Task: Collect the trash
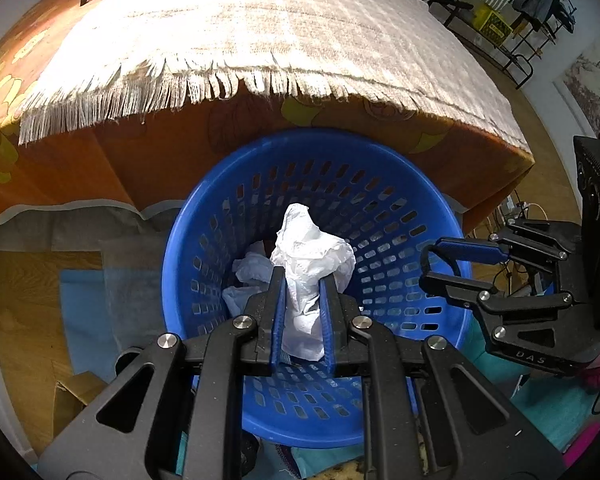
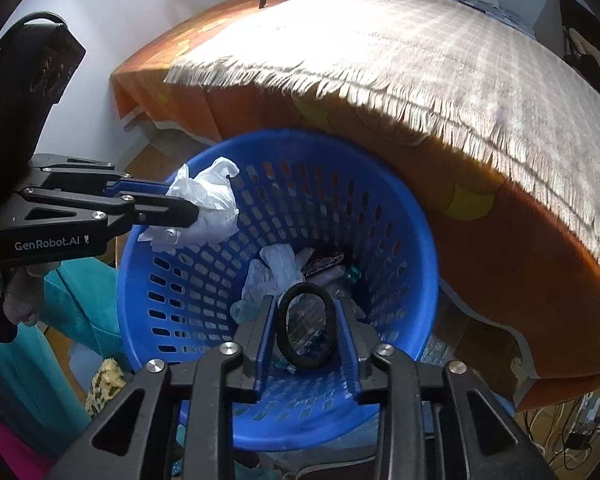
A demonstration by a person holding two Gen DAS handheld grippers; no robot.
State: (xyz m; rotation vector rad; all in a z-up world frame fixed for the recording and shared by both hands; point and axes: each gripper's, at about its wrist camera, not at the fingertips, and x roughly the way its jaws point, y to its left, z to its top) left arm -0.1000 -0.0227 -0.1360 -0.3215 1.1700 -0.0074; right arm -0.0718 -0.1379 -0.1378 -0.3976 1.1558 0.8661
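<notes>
A blue perforated basket stands on the floor against the table, and both grippers hang over its mouth. In the left wrist view my left gripper is shut on a crumpled white tissue. The right wrist view shows that tissue in the left gripper above the basket's left rim. My right gripper has a black elastic ring between its blue pads, squeezed to an oval that fills the gap. The right gripper also shows over the right rim. White tissues and a dark wrapper lie inside.
The table wears an orange flowered cloth under a fringed beige cloth that overhangs close above the basket. Teal fabric lies at the left, cables at the right. A gloved hand holds the left gripper.
</notes>
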